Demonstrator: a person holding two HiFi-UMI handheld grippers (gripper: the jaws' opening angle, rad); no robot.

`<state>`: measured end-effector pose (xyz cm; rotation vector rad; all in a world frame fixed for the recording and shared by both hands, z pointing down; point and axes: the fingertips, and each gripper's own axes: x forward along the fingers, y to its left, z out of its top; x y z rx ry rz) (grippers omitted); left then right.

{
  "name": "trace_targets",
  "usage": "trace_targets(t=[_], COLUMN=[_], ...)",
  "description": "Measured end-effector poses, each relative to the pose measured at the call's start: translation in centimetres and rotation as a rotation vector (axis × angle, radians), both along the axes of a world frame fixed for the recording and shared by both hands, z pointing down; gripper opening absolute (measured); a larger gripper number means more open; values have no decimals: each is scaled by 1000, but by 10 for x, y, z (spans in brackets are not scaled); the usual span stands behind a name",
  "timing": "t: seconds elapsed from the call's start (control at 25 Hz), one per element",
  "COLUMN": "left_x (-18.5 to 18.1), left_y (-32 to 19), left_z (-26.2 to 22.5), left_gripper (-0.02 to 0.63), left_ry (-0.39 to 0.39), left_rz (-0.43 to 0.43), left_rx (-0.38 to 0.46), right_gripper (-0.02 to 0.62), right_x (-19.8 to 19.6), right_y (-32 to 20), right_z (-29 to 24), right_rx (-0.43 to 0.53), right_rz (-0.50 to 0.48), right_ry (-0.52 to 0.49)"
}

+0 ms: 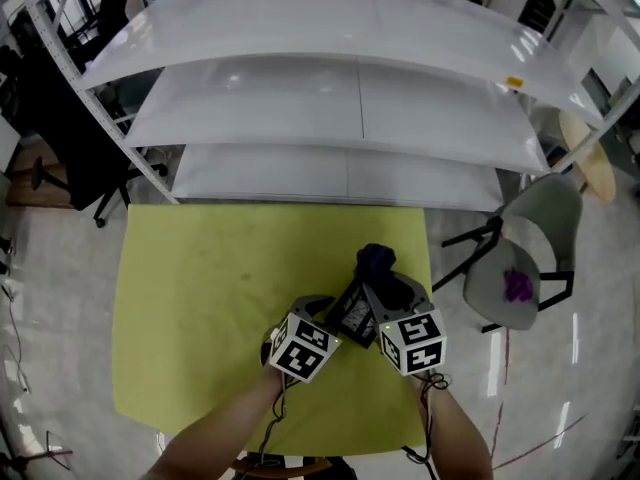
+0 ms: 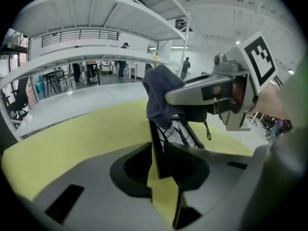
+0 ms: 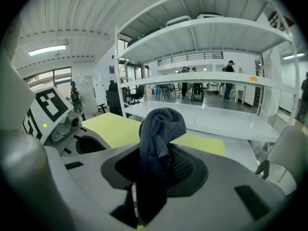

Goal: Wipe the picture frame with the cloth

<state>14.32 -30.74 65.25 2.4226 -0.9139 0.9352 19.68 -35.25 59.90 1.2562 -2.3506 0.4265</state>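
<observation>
A small dark picture frame stands on edge above the yellow-green table, near its front right. My left gripper is shut on the frame's thin black edge; the printed picture shows just beyond the jaws. A dark blue cloth bunches up over the frame's top. My right gripper is shut on the cloth, which rises in a wad from between the jaws. In the left gripper view the cloth hangs against the frame's upper end, with the right gripper behind it.
A white three-tier shelf rack runs along the table's far edge. A grey chair with a purple item on its seat stands at the right. A black office chair is at the left. People stand far off in the hall.
</observation>
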Motion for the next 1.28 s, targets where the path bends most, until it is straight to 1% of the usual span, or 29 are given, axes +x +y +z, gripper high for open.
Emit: trace_targets(t=[0.12,0.24,0.4,0.52,0.68,0.92,1.0,1.04,1.16,1.2,1.28], left_x=[2,6,7,6,5,5,6,7,6,6,5], left_y=[1,2,2,0,-1,1,2,1,0,0,0], left_z=[14,20,22,24,23,28,27,25,23,24,23], left_gripper=[75,61,58,60,66,64,61,60,60,60,60], left_ry=[-19,-14,-5,13,30,43,45,43,37,36,34], left_rz=[11,17,-1,-17,-33,-39,-41,-41,-37,-37,-38], left_rx=[-34,-50,-76,-86,-99,-111,-111,-110,-109,-110,-110], right_gripper=[135,134,127,121,121,115,115,114,114,114,114], right_x=[-2,-2,5,15,42,71,73,70,49,38,17], right_y=[-6,-6,1,6,19,40,42,39,28,25,20], right_z=[24,44,65,67,68,68,56,45,10,4,1], right_rx=[-40,-77,-124,-152,-202,-264,-241,-207,-94,-79,-83], right_rz=[-25,-57,-75,-66,-35,5,9,11,2,-14,-57], right_ry=[57,115,156,177,212,225,229,217,128,98,57])
